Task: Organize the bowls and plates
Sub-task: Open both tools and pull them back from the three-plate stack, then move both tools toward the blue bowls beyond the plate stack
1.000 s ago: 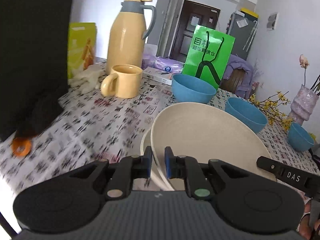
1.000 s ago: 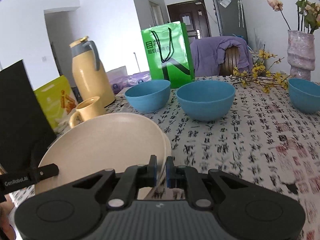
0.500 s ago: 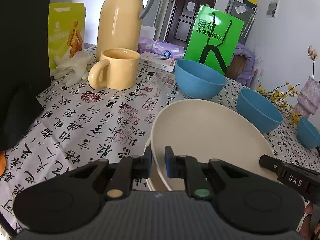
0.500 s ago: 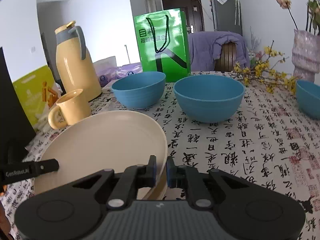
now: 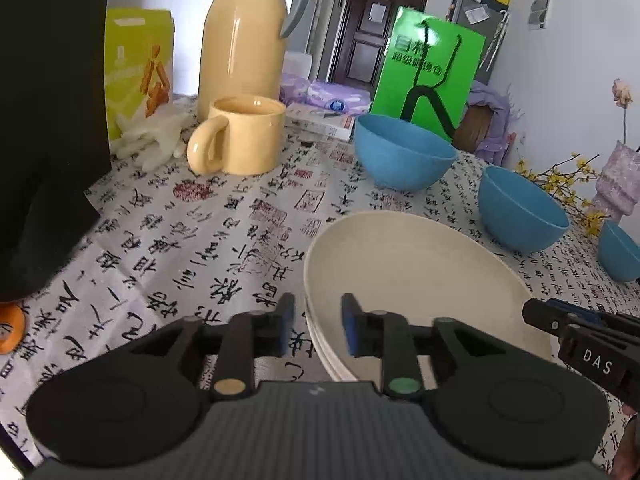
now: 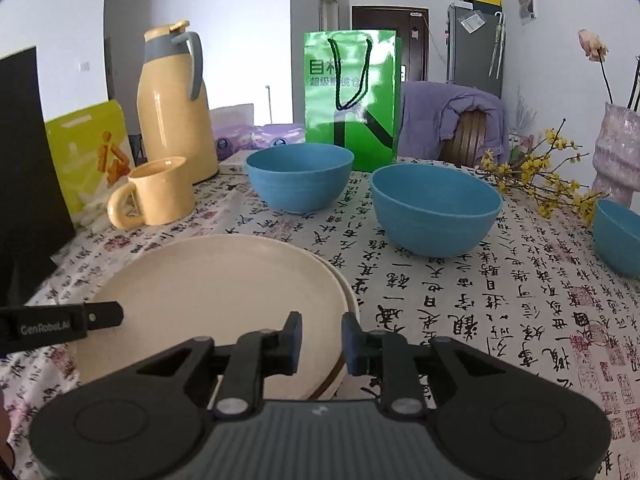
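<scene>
I have a gripper on each side of the cream plates (image 6: 224,280), which lie as a stack on the table (image 6: 500,320) near its front edge. The top plate sits on the lower ones, a little shifted, so the lower rim shows at the right side.

My left gripper (image 5: 316,326) is at the left rim of the stack. Its jaws are opening: the gap is still narrow, the rim stands between the blue pads but they do not press on it. My right gripper (image 6: 320,340) is at the right rim. Its jaws are opening too, with a narrow gap, and the rim is between the pads without a grip. In each view I see the tip of the other gripper at the far side of the plates.

Behind the plates stand three blue bowls, apart from each other: one (image 6: 300,180) near the green bag (image 6: 352,100), the middle one (image 6: 436,208) more to the right, and the third (image 6: 618,232) at the right edge of the table, partly cut off.

At the back left corner stand the yellow jug (image 6: 172,108) and just before it the yellow mug (image 6: 160,192). A yellow packet (image 5: 138,64) is at the left edge. A vase (image 6: 618,152) with yellow flower twigs (image 6: 540,172) is at the back right
</scene>
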Demonstrator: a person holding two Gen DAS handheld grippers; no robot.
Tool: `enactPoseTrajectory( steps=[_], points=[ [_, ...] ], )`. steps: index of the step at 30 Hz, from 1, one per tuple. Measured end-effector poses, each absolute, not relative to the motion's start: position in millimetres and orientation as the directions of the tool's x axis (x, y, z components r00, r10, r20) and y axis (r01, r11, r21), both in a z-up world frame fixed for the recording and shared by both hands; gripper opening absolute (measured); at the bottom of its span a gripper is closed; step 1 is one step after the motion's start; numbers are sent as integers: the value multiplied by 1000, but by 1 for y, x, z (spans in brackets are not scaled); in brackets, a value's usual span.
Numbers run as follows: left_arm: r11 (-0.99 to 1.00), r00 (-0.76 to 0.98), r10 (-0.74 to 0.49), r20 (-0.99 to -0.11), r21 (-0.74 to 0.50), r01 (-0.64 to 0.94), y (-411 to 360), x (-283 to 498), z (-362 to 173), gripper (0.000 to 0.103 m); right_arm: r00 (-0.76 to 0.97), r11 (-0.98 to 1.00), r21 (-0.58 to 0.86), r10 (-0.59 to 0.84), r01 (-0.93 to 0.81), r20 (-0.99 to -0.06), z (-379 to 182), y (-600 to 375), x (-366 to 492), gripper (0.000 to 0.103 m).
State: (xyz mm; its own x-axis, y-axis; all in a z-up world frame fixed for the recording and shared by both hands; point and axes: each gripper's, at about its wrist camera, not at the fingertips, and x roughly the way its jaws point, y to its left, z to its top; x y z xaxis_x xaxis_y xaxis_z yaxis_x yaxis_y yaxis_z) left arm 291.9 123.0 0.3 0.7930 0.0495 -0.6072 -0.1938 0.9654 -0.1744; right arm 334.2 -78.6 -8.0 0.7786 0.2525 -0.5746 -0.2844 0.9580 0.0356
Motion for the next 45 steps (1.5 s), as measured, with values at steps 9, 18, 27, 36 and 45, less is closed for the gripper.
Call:
enactPoseTrajectory(
  steps=[9,18,27,36,45],
  points=[
    [987,833,19,-553,-121,-103,99,238,18,55,795,949,65,294,-308,-531,14,-97,287,35],
    [995,849,10,-528,-79,-61,72,174,18,83,798,931,89,352,-355,-490,17,-122,220,51],
    [998,857,2,-515,-51,-33,53,135,12,93,816,933,104,353,-345,-458,12,-154,168,65],
    [999,869,-3,-495,-34,-16,43,119,14,97,828,942,116,333,-315,-450,4,-176,145,67],
    [998,877,-64,-476,-40,51,28,117,11,99,858,960,116,279,-254,-432,5,-189,138,67]
  ],
)
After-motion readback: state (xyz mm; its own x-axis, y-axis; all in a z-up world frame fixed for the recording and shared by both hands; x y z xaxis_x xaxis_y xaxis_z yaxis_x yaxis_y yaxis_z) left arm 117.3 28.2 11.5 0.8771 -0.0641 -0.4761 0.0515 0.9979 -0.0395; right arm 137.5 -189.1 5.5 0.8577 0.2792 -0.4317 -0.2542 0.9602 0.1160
